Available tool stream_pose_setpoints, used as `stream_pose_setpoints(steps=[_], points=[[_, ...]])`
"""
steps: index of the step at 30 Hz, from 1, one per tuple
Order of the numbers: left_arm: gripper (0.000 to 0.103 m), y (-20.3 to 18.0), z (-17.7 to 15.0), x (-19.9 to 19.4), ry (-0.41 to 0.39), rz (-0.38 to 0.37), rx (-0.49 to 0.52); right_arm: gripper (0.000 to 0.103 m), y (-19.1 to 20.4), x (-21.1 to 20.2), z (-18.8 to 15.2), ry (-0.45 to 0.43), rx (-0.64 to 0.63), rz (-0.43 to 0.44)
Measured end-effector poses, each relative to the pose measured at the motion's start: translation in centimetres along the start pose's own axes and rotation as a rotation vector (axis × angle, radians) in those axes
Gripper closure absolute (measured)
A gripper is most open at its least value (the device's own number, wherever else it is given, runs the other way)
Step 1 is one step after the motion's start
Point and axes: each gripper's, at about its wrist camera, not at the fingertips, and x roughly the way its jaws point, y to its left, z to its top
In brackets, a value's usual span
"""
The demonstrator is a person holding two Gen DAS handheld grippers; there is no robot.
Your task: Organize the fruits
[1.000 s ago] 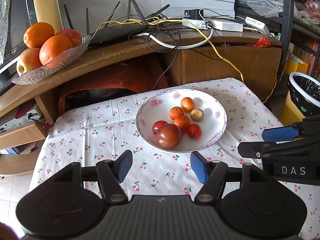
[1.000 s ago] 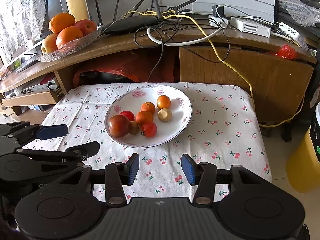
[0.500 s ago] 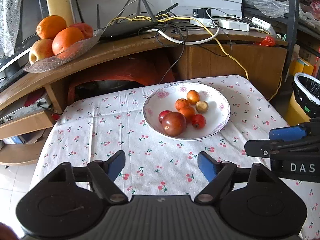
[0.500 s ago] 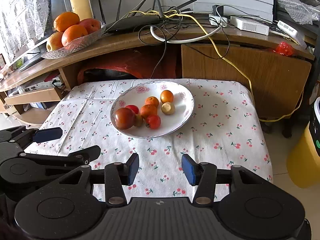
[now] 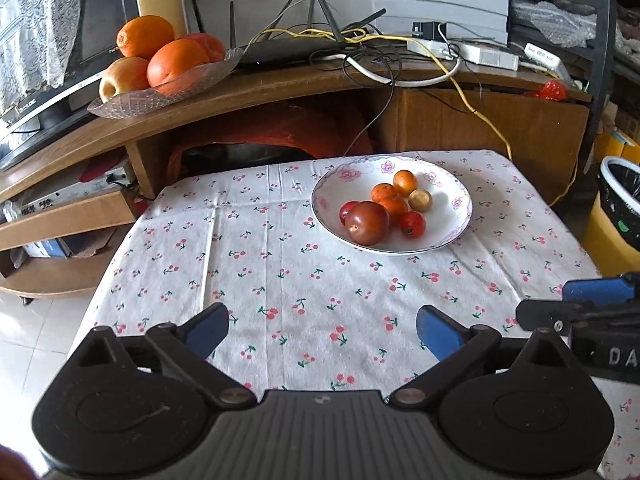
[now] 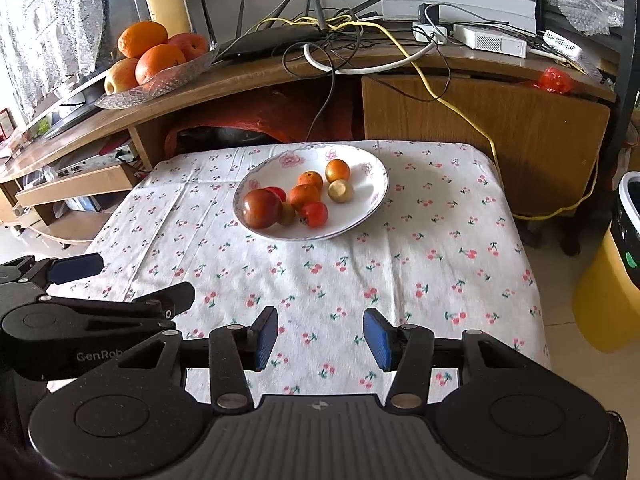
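A white flowered bowl (image 5: 452, 222) (image 6: 368, 196) sits on the cherry-print tablecloth toward the far side. It holds several small fruits: a large dark red one (image 5: 367, 223) (image 6: 262, 208), small oranges (image 5: 405, 183) (image 6: 337, 171), a red one (image 5: 413, 224) and a tan one (image 6: 341, 191). My left gripper (image 5: 322, 330) hovers open over the near table edge, nothing between its blue pads. My right gripper (image 6: 320, 338) is open too, near the front edge, well short of the bowl. Each gripper shows at the side of the other's view.
A glass dish (image 5: 160, 96) (image 6: 160, 82) with oranges and apples rests on the wooden shelf behind, left. Routers and tangled cables (image 5: 360, 56) lie on the shelf. A yellow bin with a black liner (image 5: 616, 216) (image 6: 612, 280) stands right of the table.
Both grippers have drawn back from the bowl, which now looks smaller and farther. The left gripper's fingers have spread wider apart. The fruits have not moved.
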Motion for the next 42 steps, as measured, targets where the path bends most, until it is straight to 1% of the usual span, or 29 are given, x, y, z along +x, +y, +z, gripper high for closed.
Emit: stream_pose_setpoints(steps=[2,16,29,42], points=[[0.0,0.0,-0.2,-0.6,-0.007,-0.009,-0.013,0.059,0.2,-0.3,-0.3,0.0,0.0,0.002],[0.0,-0.4,-1.8,-3.1,-0.03,0.016,-0.017,0.059,0.5,-2.2,-1.8,-0.015,0.014,0.003],[0.0,-0.8,-3.1,-4.0,-0.019,0.03,-0.008,0.058,1.0,-3.0,-2.8,-0.009,0.015,0.004],[0.0,-0.8,-3.8,-4.6,-0.015,0.037,-0.007,0.058,1.4,-3.4,-3.4,-0.003,0.01,0.0]])
